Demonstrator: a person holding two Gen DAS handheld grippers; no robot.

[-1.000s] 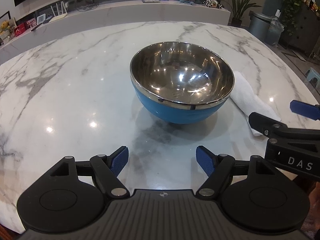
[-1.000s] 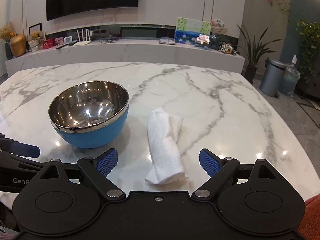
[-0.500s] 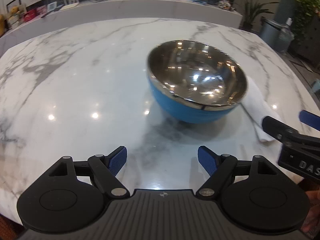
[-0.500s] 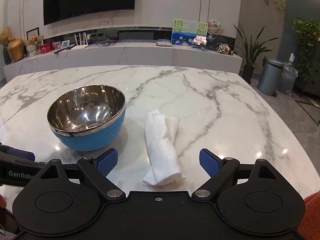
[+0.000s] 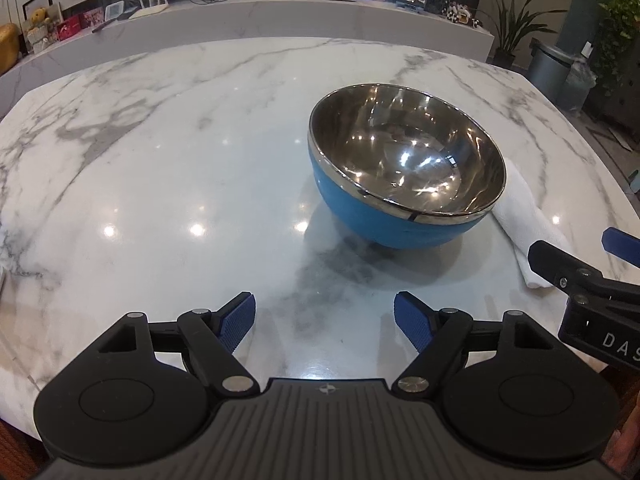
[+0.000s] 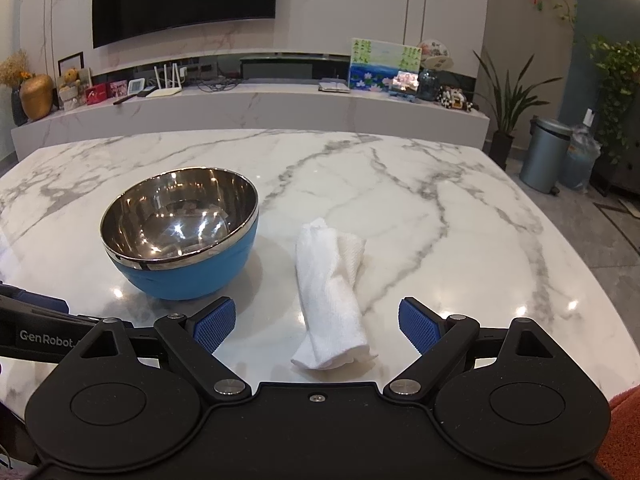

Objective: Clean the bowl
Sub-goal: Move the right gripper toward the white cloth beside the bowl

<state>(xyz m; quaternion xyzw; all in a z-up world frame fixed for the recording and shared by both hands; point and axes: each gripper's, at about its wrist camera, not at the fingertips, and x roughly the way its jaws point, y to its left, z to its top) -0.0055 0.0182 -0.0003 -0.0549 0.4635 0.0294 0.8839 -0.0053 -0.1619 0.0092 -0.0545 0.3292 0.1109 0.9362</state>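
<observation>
Looking through the left wrist: left gripper (image 5: 325, 320) hangs over bare marble surface (image 5: 160, 168), fingers (image 5: 238, 322) wide apart, nothing between them.
Bowl, left view: blue-sided steel bowl (image 5: 404, 168) sits upright ahead and to the right, well clear of the fingers.
Inside the bowl: shiny and bare as far as the glare lets me tell; no food, no water seen.
Cloth, left view: rolled white cloth (image 5: 524, 216) lies just behind the bowl's right side; whether it touches is hidden.
Switching to the right wrist: right gripper (image 6: 316, 324) fingers spread, empty, the cloth's near end lying between them below.
Handling call: bowl looks stiff, light and slick, so pinch the rim; cloth is soft, so take it mid-roll.
</observation>
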